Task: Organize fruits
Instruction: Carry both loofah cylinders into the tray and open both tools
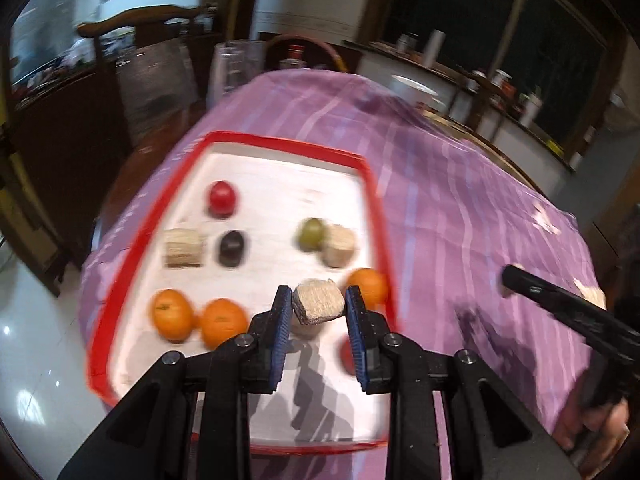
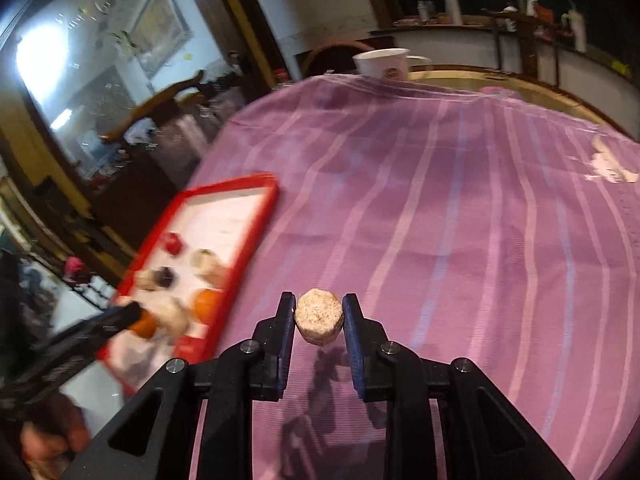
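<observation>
Left gripper [image 1: 318, 308] jaws clamped on beige block [image 1: 318, 303], held above red-rimmed tray [image 1: 280, 145]; oranges [image 1: 172, 314] just left of jaws; right gripper [image 2: 319, 316] clamped on second block [image 2: 319, 316], tray well left.

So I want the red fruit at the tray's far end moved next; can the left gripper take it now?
Probably not yet: the left gripper is shut on a beige block. The red fruit itself sits uncovered.

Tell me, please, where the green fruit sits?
Left wrist view: green fruit lies in the red tray, right side, touching a beige block.
</observation>
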The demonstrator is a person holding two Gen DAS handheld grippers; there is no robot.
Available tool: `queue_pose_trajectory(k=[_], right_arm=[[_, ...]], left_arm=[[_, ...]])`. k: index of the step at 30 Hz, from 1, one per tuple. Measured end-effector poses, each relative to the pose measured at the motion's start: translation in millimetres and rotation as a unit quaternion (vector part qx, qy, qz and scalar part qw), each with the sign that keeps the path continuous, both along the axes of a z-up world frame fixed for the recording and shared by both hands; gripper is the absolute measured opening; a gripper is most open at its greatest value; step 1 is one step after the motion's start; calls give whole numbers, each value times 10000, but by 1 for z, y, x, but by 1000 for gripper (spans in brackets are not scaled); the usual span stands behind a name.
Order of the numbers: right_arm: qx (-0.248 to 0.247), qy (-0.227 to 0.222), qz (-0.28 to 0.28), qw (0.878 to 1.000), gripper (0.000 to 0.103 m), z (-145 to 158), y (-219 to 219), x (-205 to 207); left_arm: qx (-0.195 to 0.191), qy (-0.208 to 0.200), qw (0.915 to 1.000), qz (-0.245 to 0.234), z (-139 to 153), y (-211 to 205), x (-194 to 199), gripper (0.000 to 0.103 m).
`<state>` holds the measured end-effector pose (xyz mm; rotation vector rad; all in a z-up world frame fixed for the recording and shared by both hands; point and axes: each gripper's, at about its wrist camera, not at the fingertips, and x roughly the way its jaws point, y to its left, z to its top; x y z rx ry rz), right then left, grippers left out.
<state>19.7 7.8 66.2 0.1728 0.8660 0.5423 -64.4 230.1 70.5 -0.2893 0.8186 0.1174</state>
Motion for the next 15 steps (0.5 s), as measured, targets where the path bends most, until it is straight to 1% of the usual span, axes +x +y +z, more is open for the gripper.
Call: queue_pose_trajectory(k=[3, 6, 10, 15], right_arm=[[290, 152, 313, 9990, 26, 3, 23, 0], [329, 219, 516, 9979, 26, 2, 51, 5], [139, 155, 607, 9979, 26, 1, 82, 16], [-378, -125, 579, 9975, 26, -2, 118, 32]], left_arm=[[-53, 42, 9998, 211, -8, 13, -5, 26], [-65, 87, 9997, 237, -16, 16, -7, 26], [-31, 39, 9999, 158, -21, 14, -7, 26], [-146, -87, 9998, 60, -21, 18, -10, 26]])
